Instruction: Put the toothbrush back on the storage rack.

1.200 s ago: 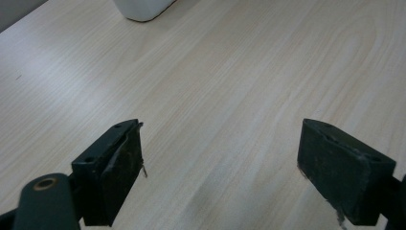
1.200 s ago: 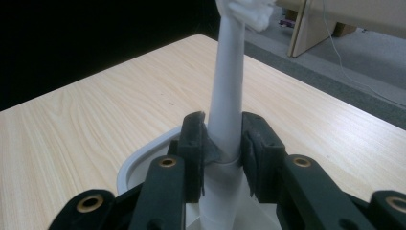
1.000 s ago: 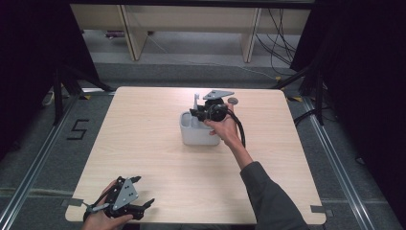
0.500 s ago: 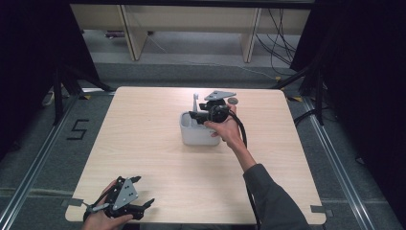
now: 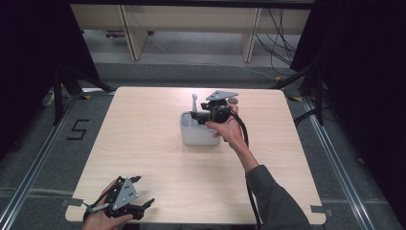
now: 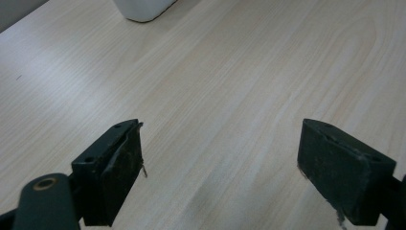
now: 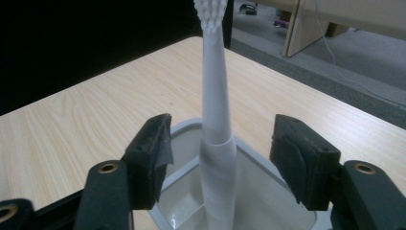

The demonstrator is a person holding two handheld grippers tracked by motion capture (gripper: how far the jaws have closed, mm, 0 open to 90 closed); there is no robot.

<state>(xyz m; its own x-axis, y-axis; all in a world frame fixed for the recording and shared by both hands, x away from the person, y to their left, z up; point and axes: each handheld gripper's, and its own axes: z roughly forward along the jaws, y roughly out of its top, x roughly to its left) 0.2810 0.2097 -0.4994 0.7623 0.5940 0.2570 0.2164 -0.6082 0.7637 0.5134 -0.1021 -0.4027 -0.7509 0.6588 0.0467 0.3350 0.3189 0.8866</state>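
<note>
High view: near centre of the frame, right gripper (image 5: pixel 198 116) held over a white holder (image 5: pixel 197 136) on the pale wooden table (image 5: pixel 143 143), an electric toothbrush (image 5: pixel 195 102) standing upright in the holder, head poking up just above the rim toward the upper middle; at lower left, left gripper (image 5: pixel 141 191) resting low by the table's near edge, well apart from the holder, jaws spread and empty. Left gripper view: two black jaws wide apart at the bottom corners, bare wood grain between them, a corner of the white holder (image 6: pixel 143 8) at the upper left. Right gripper view: jaws apart, flanking the toothbrush (image 7: pixel 216 139) at centre without touching it, bristled head at the top edge, base sunk into the holder (image 7: pixel 268 191) at the bottom. Judging by this: toothbrush already seated upright in the holder, or about to be gripped there; cannot tell which. Remaining either way: closing on the handle or backing clear.
</note>
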